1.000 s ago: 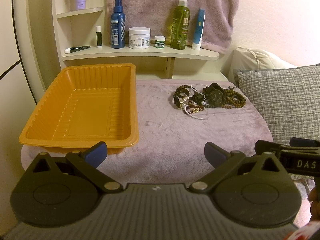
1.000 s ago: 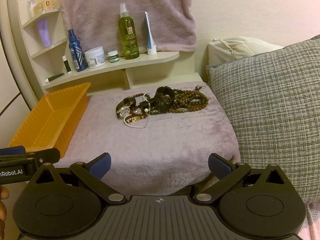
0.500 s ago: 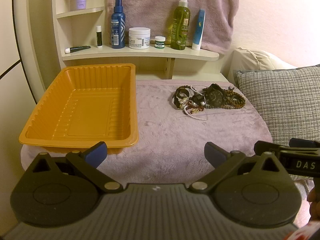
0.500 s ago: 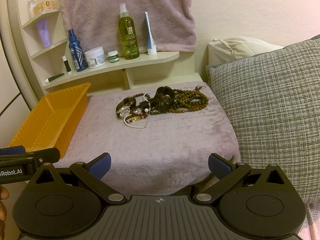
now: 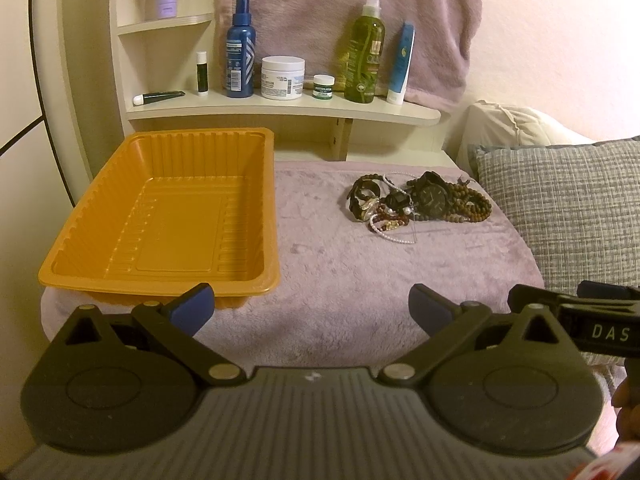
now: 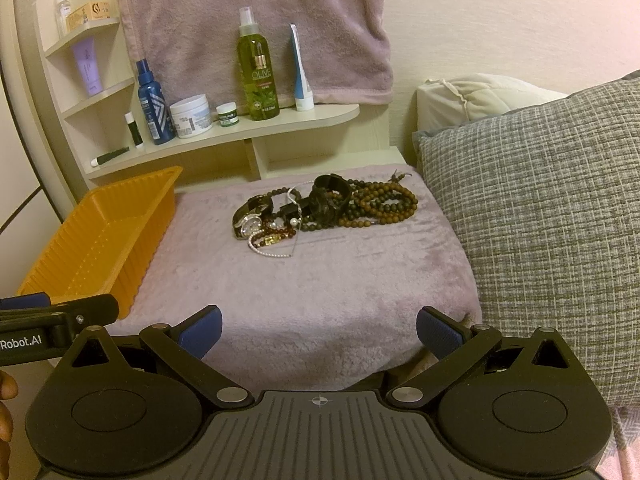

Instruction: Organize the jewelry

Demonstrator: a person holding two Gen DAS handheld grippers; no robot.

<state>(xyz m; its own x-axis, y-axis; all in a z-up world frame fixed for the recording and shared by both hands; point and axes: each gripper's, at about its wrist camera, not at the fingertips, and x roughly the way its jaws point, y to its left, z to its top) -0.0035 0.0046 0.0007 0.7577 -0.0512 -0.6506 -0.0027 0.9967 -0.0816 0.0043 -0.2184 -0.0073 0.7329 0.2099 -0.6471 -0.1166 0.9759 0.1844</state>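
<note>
A tangled pile of jewelry [image 5: 416, 204] [image 6: 324, 212] lies on the mauve fleece surface: brown bead strands, black watches, a pearl bracelet. To its left stands an orange plastic tray [image 5: 80, 240] [image 6: 60, 272], with nothing in it. My left gripper [image 5: 312, 312] is open at the near edge, in front of the tray's right corner. Over the near edge, well short of the pile, my right gripper [image 6: 318, 330] is open too. Neither holds anything. Each gripper shows at the side of the other's view.
A cream shelf [image 5: 280, 110] behind the surface carries bottles, jars and tubes, with a mauve towel [image 6: 256, 20] hanging above. A grey checked cushion [image 6: 540, 208] borders the right side. Bare fleece [image 6: 312, 288] stretches between the grippers and the pile.
</note>
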